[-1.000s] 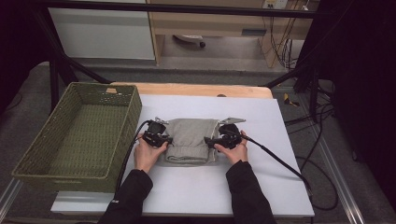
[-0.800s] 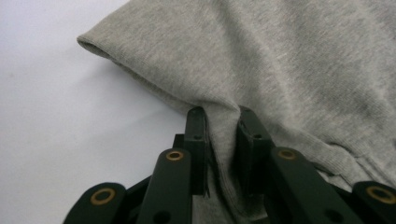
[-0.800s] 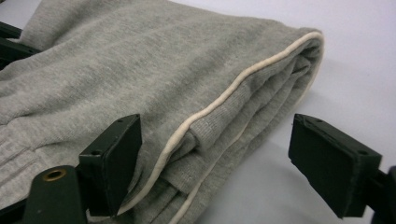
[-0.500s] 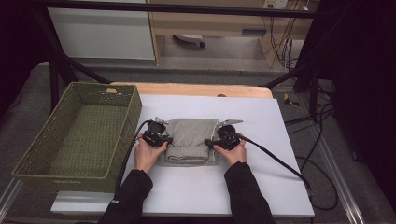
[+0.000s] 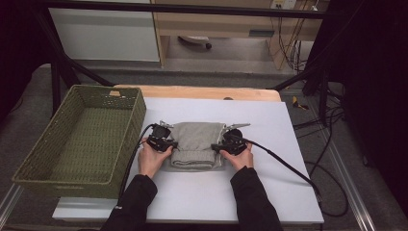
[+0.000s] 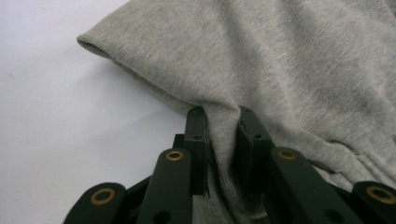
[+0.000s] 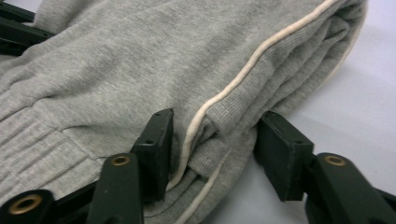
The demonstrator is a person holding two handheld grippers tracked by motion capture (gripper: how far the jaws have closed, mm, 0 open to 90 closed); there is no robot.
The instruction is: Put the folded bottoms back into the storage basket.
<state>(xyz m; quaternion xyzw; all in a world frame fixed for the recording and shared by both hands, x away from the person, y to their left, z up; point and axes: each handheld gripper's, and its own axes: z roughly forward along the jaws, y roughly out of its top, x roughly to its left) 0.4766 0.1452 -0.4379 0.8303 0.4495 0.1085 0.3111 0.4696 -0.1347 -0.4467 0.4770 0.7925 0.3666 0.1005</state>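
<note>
The left claw [image 6: 219, 135] is clamped on a pinch of grey fabric at the left edge of the folded grey sweatshirt [image 5: 195, 144]; in the left gripper view the cloth is bunched tightly between its two black jaws. The right claw [image 7: 212, 154] has just been closing. Its jaws straddle the sweatshirt's right edge, where a cream piping line runs along a seam. The left jaw rests against the cloth, while the right jaw stands a little off the fold, so the fabric lies between them without being pinched yet.

In the high view, the left claw [image 5: 161, 141] and the right claw [image 5: 230, 143] sit at opposite sides of the garment, each held in one of the person's hands, with dark sleeves coming in from the near edge. A black cable trails from each claw.

The sweatshirt lies folded in a compact rectangle at the middle of the white tabletop [image 5: 269, 192]. A green woven basket [image 5: 72, 139] stands at the left, just beside the tabletop's left edge, apart from the garment.
</note>
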